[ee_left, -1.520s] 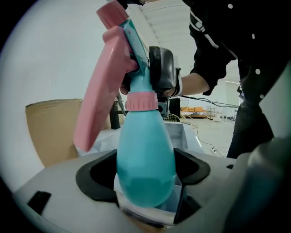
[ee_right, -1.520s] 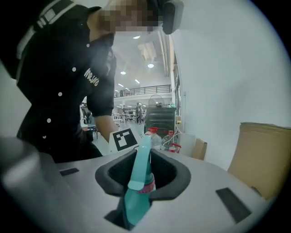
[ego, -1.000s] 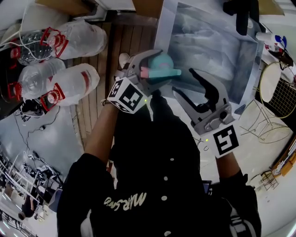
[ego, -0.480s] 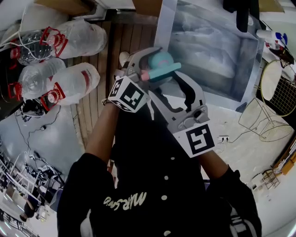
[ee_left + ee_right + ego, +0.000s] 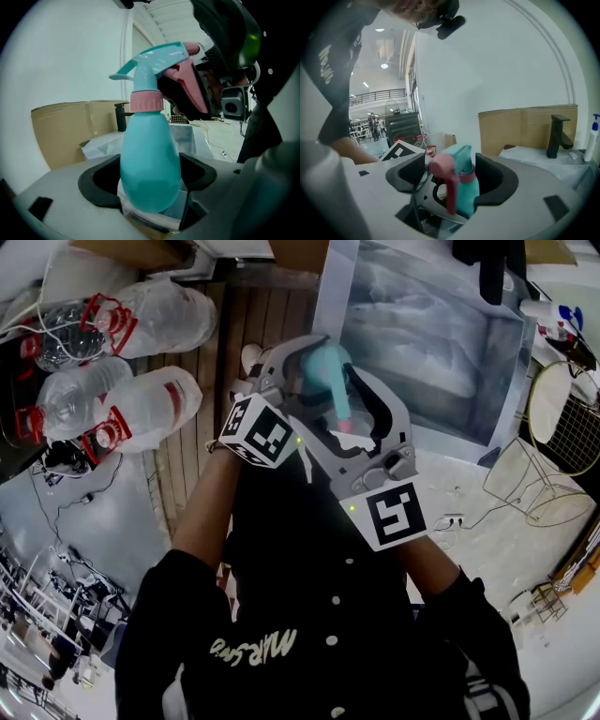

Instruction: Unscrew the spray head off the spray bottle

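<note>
My left gripper [image 5: 314, 357] is shut on the belly of the teal spray bottle [image 5: 150, 159], which stands upright between its pads. The bottle has a pink collar [image 5: 146, 101] and a teal spray head [image 5: 157, 58] with a pink trigger [image 5: 443, 176]. My right gripper [image 5: 450, 176] reaches in from the other side. Its jaws have just been opening and now stand wide on both sides of the spray head [image 5: 461, 168], with no clear press on it. In the head view the nozzle [image 5: 339, 399] points back toward the person.
Several big clear water bottles with red handles [image 5: 141, 320] lie at the left on a wooden floor. A grey sheeted surface [image 5: 431, 334] lies beyond the bottle, with a wire basket [image 5: 562, 418] at the right. A cardboard box [image 5: 525, 126] and a black faucet [image 5: 558, 133] stand behind.
My right gripper came in from the right and now has its jaws on both sides of the spray head. The nozzle swung from pointing right to pointing toward the person. The left gripper stayed put.
</note>
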The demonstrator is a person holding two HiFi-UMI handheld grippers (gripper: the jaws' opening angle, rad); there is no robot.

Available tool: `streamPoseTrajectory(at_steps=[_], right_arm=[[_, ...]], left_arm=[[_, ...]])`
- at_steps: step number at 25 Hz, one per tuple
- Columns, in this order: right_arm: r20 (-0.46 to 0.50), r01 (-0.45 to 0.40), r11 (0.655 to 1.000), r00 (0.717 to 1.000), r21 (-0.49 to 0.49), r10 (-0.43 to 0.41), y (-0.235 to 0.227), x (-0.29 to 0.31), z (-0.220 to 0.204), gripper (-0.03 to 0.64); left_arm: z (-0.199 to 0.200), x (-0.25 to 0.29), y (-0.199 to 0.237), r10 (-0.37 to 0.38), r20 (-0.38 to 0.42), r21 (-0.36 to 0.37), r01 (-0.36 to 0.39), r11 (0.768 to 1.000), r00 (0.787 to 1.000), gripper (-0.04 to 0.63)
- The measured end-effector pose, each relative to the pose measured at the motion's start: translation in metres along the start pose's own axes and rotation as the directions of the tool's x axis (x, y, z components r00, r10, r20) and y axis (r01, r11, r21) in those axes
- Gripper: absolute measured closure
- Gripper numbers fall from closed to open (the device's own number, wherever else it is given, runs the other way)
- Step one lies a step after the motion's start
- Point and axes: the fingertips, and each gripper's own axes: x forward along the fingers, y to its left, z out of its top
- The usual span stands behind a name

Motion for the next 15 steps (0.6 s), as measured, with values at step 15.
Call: streamPoseTrajectory(at_steps=[15], right_arm=[[-0.063,-0.231,0.943,0.973,-0.241,0.223,-0.01,0.014,-0.01,0.417]], left_arm=[[-0.002,0.002,0.001,-0.009,-0.008,-0.012,0.009,1.0,1.0,0.195]])
